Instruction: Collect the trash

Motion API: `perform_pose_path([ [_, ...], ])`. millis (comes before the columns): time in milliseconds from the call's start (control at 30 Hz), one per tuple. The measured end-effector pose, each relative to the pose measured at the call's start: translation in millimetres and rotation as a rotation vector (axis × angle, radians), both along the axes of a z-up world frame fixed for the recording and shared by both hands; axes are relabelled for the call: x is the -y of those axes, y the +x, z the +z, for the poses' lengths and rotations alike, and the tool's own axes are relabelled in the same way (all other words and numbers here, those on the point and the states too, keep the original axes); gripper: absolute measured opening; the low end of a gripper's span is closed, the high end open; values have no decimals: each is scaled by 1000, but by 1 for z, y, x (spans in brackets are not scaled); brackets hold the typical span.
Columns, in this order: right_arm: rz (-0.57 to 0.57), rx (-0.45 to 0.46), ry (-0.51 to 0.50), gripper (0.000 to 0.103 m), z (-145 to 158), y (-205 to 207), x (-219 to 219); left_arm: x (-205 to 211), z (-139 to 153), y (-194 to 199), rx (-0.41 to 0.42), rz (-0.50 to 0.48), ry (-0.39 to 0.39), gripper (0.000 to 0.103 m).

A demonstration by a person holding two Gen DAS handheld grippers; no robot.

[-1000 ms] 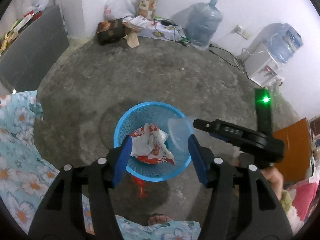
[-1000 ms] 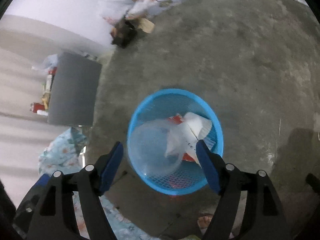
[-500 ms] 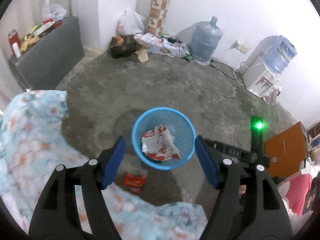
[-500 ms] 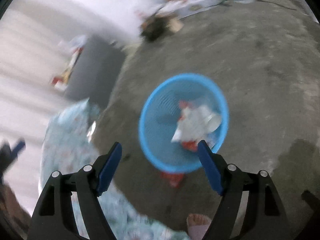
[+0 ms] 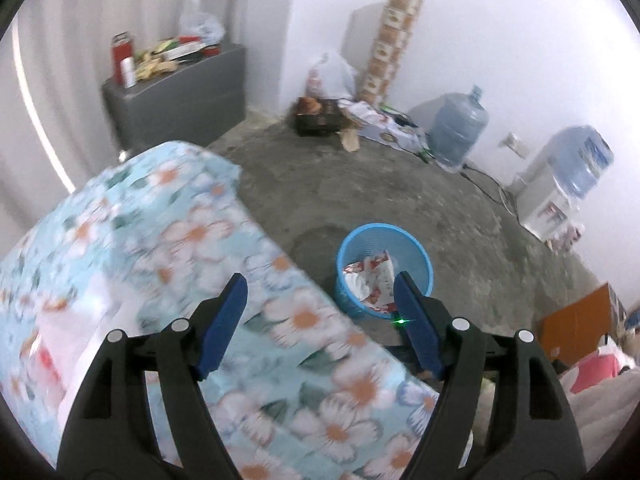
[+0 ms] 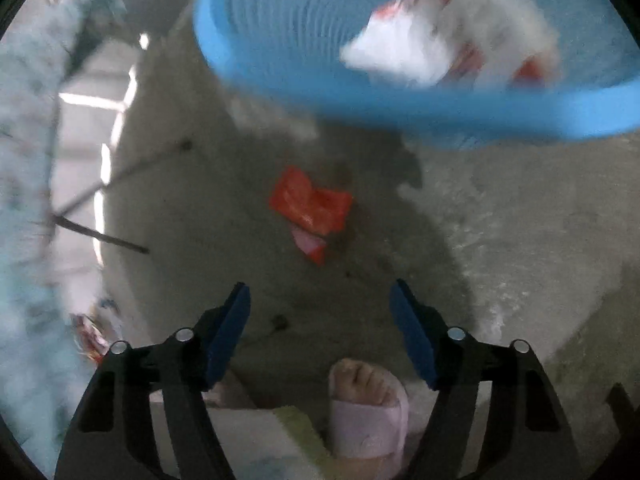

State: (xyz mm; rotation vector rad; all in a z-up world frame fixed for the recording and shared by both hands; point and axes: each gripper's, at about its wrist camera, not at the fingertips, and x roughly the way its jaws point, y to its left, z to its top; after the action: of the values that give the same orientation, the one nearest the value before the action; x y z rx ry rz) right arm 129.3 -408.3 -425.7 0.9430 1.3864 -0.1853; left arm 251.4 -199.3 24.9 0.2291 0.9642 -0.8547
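Observation:
A blue mesh waste basket [image 5: 416, 256] stands on the concrete floor with red-and-white wrappers [image 5: 370, 274] inside. It fills the top of the right wrist view [image 6: 360, 100], blurred. A red wrapper [image 6: 310, 206] lies on the floor beside the basket, ahead of my right gripper [image 6: 320, 330], which is open and empty and points down at the floor. My left gripper [image 5: 320, 322] is open and empty, held high over a floral cloth [image 5: 168, 240], back from the basket.
A grey cabinet [image 5: 176, 100] with clutter stands at the back left. A box, bags and a water jug [image 5: 458, 132] line the far wall, a water dispenser [image 5: 560, 196] at right. A slippered foot [image 6: 366, 396] is below my right gripper.
The clear cup left my right gripper and dropped into the basket. My left gripper rose and pulled back over the floral cloth. My right gripper swung down toward the red wrapper on the floor.

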Motion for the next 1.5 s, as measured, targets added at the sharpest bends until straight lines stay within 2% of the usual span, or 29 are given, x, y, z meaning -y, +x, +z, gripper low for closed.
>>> perform_pose_path([
  [33, 4, -11, -2, 69, -12, 7, -7, -7, 1, 1, 0, 14, -1, 71],
  [133, 24, 18, -128, 69, -19, 27, -17, -21, 2, 3, 7, 40, -1, 71],
  [267, 28, 11, -285, 69, -24, 52, -25, -32, 0, 4, 0, 65, 10, 71],
  [467, 153, 5, -429, 69, -19, 69, -62, -41, -4, 7, 3, 77, 14, 71],
  [533, 138, -27, -433, 69, -30, 66, -68, -42, -7, 9, -4, 89, 21, 71],
  [667, -20, -135, -392, 69, -60, 59, -50, -44, -11, 9, -18, 96, 22, 71],
  [900, -159, -190, -320, 69, -95, 54, -23, -50, -13, 8, -14, 104, 39, 71],
  [933, -166, -191, -314, 61, -97, 54, -21, -52, -13, 8, -15, 109, 40, 71],
  [967, -171, -195, -296, 49, -101, 55, -18, -54, -13, 9, -16, 114, 42, 71],
  [1000, -172, -198, -273, 42, -105, 56, -18, -55, -13, 10, -16, 120, 43, 71],
  [1067, -164, -225, -226, 14, -113, 56, -16, -59, -14, 12, -16, 130, 43, 71],
  [1133, -159, -217, -207, 8, -115, 52, -14, -61, -13, 13, -14, 137, 40, 71],
  [1300, -62, -158, -251, 3, -90, 48, -18, -65, -11, 12, -11, 141, 19, 71],
  [1433, 78, 35, -348, 3, -22, 50, -33, -66, -11, 11, -15, 140, 7, 71],
  [1500, 95, 132, -386, 3, 16, 45, -40, -67, -10, 11, -18, 140, -2, 71],
])
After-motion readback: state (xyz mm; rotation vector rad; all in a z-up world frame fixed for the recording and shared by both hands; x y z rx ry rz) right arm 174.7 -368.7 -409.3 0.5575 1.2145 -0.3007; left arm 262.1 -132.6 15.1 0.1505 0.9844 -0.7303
